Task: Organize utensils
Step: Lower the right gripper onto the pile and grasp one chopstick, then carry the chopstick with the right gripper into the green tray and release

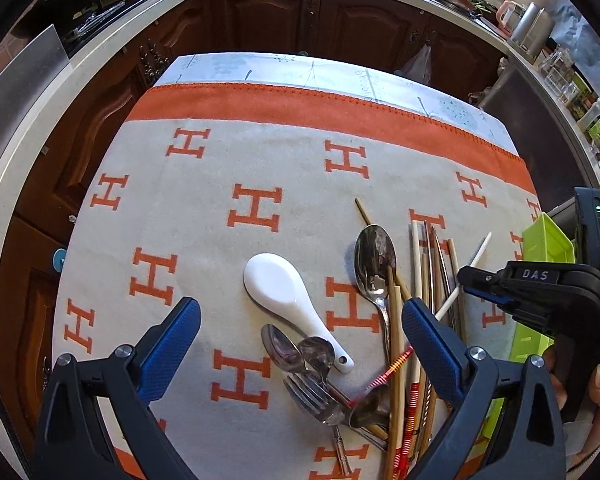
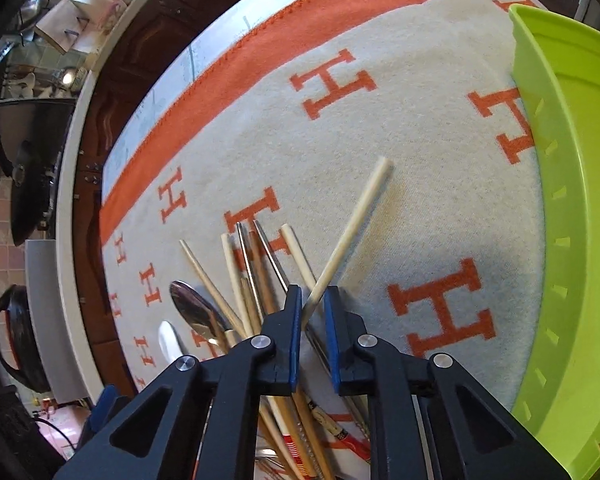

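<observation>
On the H-patterned cloth (image 1: 236, 152), beside the green tray (image 2: 572, 208), the utensil pile (image 1: 380, 360) lies unsorted. My left gripper (image 1: 300, 332) hangs wide open and empty over the spoons (nothing touched), while my right gripper (image 2: 313, 312) has nipped nearly shut on one pale chopstick (image 2: 356, 228); next, I judge, lift it clear and carry it to the tray

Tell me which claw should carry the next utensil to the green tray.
Right. The right claw is closed around the pale chopstick, with the green tray just beside it. The left claw is open above the spoons, holding nothing.
</observation>
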Tool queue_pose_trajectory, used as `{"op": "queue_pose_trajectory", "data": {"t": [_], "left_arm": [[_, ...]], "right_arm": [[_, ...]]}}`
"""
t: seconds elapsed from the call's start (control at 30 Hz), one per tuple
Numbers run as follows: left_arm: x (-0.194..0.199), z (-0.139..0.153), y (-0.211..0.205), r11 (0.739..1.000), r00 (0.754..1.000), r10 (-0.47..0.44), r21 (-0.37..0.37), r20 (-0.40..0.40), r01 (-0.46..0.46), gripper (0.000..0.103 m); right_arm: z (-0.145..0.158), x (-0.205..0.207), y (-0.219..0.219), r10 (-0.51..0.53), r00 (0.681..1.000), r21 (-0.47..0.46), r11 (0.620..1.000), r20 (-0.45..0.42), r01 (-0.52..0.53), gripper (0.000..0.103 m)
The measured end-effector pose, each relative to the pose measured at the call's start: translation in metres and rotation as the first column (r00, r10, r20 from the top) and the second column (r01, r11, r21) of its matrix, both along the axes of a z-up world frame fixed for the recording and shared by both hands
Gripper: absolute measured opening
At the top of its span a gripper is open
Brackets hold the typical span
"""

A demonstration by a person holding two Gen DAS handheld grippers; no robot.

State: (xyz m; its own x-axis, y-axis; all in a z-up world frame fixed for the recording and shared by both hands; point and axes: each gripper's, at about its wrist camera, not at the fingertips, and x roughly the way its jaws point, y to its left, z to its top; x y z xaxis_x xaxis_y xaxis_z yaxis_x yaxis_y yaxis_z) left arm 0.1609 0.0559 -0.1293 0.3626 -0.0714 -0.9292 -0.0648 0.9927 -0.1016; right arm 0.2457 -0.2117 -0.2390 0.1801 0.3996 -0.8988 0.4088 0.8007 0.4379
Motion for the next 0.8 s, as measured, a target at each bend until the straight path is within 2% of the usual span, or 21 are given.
{"op": "queue_pose_trajectory", "data": {"t": [0.27,0.43,0.63,0.8], "left_arm": [[-0.006,0.003,-0.002,1.000,1.000,-0.006,-0.005,0.010,0.006,0.099],[-0.015,0.009,-0.007,1.000,1.000,-0.018,0.001,0.020,0.018,0.099],[-0.026,0.016,-0.019,0.999,0.998,-0.046,0.002,0.029,0.046,0.099],[-0.036,0.021,-0.038,0.995,0.995,-0.096,0.007,0.032,0.095,0.099]], "right_arm": [[0.039,-0.024,-0.012,-0.019,0.992,0.071,0.997,0.124,0.010,0.007],[0.077,-0.048,-0.029,-0.038,0.974,0.098,0.995,0.224,0.017,0.006],[0.138,-0.093,-0.053,-0.021,0.932,0.055,0.998,0.363,0.001,0.006],[0.191,-0.140,-0.083,-0.006,0.896,0.020,1.000,0.444,-0.003,0.006]]}}
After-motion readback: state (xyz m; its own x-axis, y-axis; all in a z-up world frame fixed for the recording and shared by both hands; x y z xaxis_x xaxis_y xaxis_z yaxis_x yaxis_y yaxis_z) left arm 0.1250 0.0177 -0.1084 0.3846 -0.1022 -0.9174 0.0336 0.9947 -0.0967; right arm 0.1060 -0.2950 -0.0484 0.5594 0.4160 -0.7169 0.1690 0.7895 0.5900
